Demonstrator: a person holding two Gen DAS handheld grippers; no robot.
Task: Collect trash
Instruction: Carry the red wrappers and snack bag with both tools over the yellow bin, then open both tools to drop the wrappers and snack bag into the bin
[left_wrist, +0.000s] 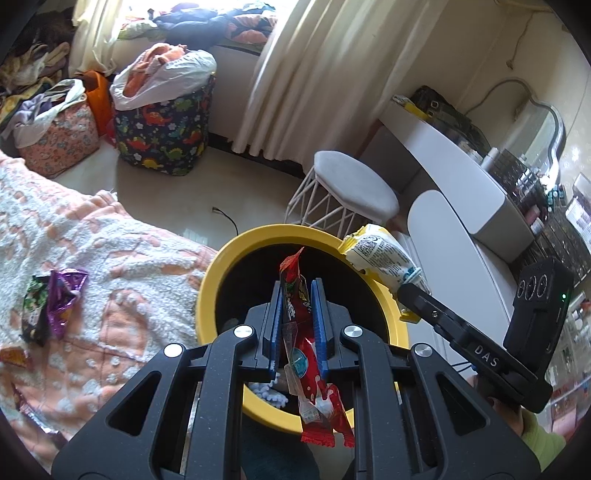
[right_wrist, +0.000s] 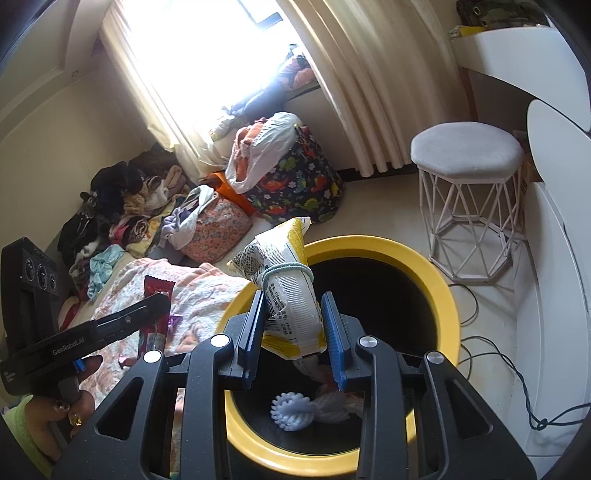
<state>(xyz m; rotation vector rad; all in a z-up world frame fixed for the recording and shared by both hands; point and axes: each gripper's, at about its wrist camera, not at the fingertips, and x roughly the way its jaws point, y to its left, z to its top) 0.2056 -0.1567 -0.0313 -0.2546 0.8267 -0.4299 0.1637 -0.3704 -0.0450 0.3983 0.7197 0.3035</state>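
My left gripper is shut on a red snack wrapper, which hangs over the black inside of a round bin with a yellow rim. My right gripper is shut on a yellow-and-white snack bag tied with a pale hair band, held above the same yellow-rimmed bin. The other gripper shows in each view: the right one with its bag at the bin's right edge, the left one with its red wrapper at the left. Purple and green wrappers lie on the blanket.
A pink-and-white blanket covers the bed left of the bin. A white wire stool stands behind it, a white vanity desk to the right. Dinosaur-print laundry bag and clothes piles sit by the curtain. Cables trail on the floor.
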